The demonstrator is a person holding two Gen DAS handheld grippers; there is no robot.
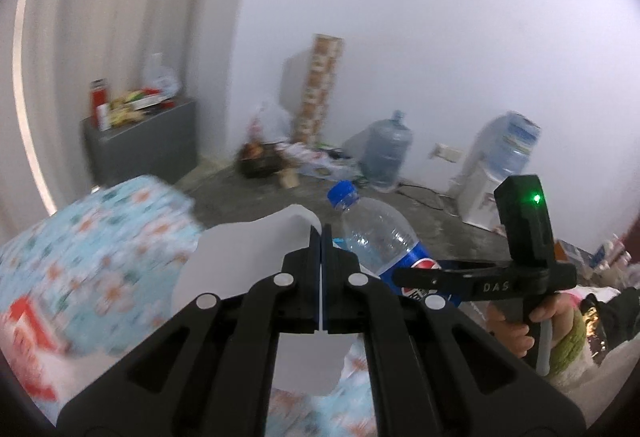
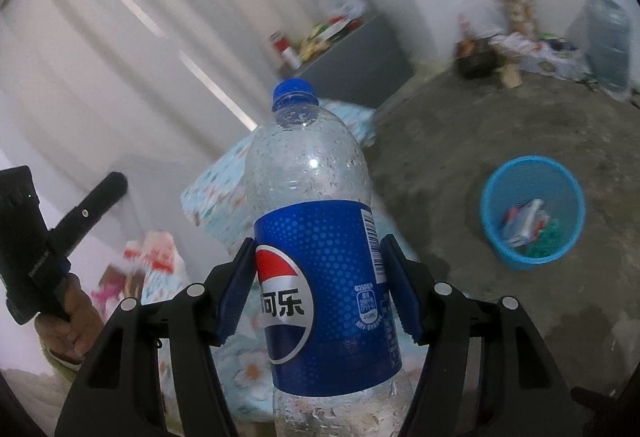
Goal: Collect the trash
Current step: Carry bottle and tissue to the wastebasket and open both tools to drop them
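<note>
My left gripper is shut on a white sheet of paper, held in the air above a flowered blue cloth. My right gripper is shut on an empty clear Pepsi bottle with a blue cap and blue label, held upright. The bottle also shows in the left wrist view, just right of my left gripper, with the right gripper clamped on its label. A blue plastic trash basket stands on the concrete floor to the right, with some wrappers inside.
A flowered blue cloth covers a bed or table below. A grey cabinet with packets stands by the curtain. Floor clutter, a water jug and a water dispenser line the far wall.
</note>
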